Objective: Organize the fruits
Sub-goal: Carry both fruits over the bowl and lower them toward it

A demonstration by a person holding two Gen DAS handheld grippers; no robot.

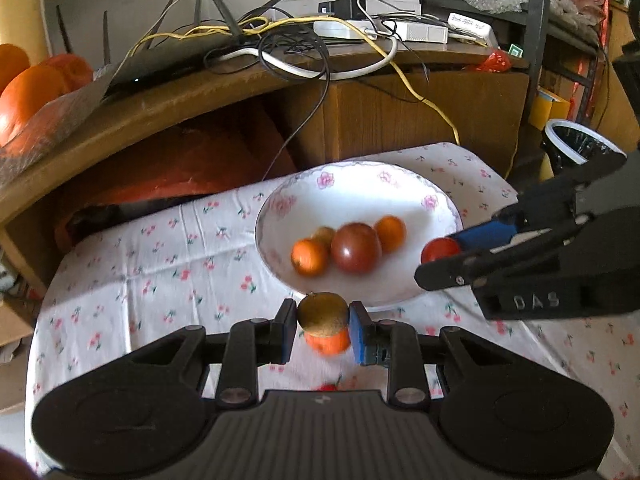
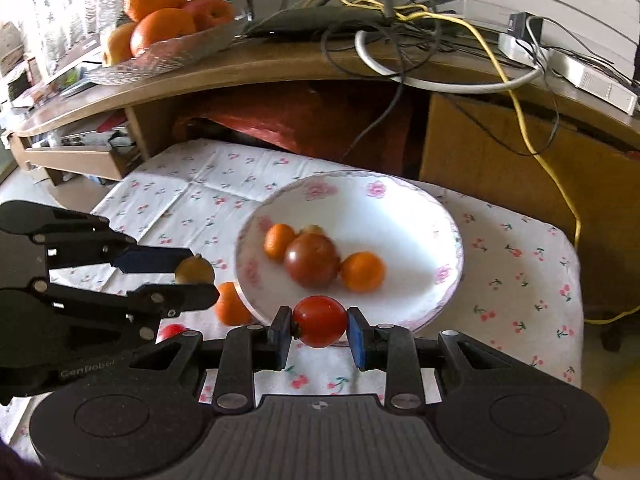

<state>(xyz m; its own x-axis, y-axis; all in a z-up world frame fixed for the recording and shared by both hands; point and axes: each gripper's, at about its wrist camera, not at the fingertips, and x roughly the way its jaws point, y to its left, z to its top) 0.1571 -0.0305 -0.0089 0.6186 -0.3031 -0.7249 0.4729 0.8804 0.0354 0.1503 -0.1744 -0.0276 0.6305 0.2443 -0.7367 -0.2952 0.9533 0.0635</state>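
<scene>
On the cherry-print tablecloth (image 2: 168, 196), far left of the right wrist view: left gripper (image 2: 196, 280) clenched on a small brownish-yellow fruit (image 2: 194, 270), held clear of the cloth, just left of the bowl's rim. Left wrist view confirms it: the fruit sits squarely between both pads (image 1: 362, 332), no visible gap.

Directly below and beside it: a loose orange (image 2: 230, 304) on the cloth, touching or nearly touching the outside of the bowl. A small red fruit (image 2: 172, 330) lies nearer the camera, partly hidden behind the left gripper. Both not yet sorted.

Centre: white floral bowl (image 2: 420, 216) holding one large dark-red tomato (image 2: 312, 264), two small oranges either side, (image 2: 278, 242) and (image 2: 362, 272), plus a small yellowish fruit (image 2: 312, 230) behind the tomato, mostly hidden.

Right of centre: right gripper (image 2: 319, 326) grasping a red tomato (image 2: 319, 322), hovering at the bowl's near rim. Pads tight on both sides.

Step in hand, by judgement: both claws loaded, mid-transfer to the bowl. Roughly half done: four in, two in the air, two on the cloth.

Next move calls for:
- carrying each fruit past the rim and over bare bowl floor, right side looks freest
- lowering before letting go; round fruit will roll, and the pile sits left of centre
- staggering the two drops, since the grippers converge on the same rim section
- then going back for the orange and the small red one

Background desk with cables and a separate glass fruit dish (image 2: 168, 52): not part of this, as far as can be judged.
</scene>
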